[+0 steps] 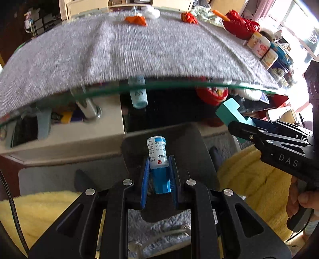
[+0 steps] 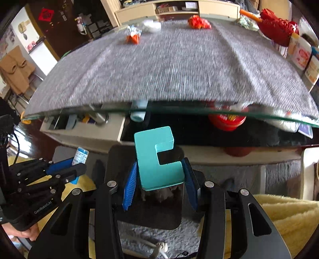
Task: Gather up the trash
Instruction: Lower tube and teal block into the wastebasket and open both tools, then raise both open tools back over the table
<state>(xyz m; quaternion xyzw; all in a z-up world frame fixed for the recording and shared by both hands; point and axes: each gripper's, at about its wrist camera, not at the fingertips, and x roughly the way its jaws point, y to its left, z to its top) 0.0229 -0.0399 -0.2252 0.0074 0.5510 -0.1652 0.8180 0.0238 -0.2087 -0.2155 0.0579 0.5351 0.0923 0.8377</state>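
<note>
The left gripper (image 1: 159,173) points forward and slightly down from the bottom centre of its own view, its blue-padded fingers (image 1: 145,179) pinching a small bottle (image 1: 157,157) with a blue cap end nearest the camera and a white printed label toward the tip. The bottle stands up between the pads, over a dark bin (image 1: 169,159) that sits on the floor in the lower middle of the frame. In the right wrist view this same gripper enters from the lower left, tilted up toward the frame centre, with the bottle (image 2: 81,156) poking out past its tips.

The right gripper (image 2: 159,179) likewise reaches forward from the bottom centre of its view, fingers (image 2: 130,185) closed on a teal C-shaped block (image 2: 153,157), whose notch opens to the right of the frame. The block is held above the same bin (image 2: 119,159). From the left wrist view this gripper comes in from the right edge, angled up and leftward, the block (image 1: 229,113) at its tip; a hand (image 1: 301,201) grips its handle at the lower right.

Across the upper half of both views lies the glass worktop (image 1: 159,88) covered by a grey cloth (image 1: 119,53). Along its far edge, at the top of the frame, lie an orange wrapper (image 1: 135,20), a white crumpled wad (image 1: 152,12) and a red crumpled wrapper (image 1: 189,17), well apart from both grippers.
</note>
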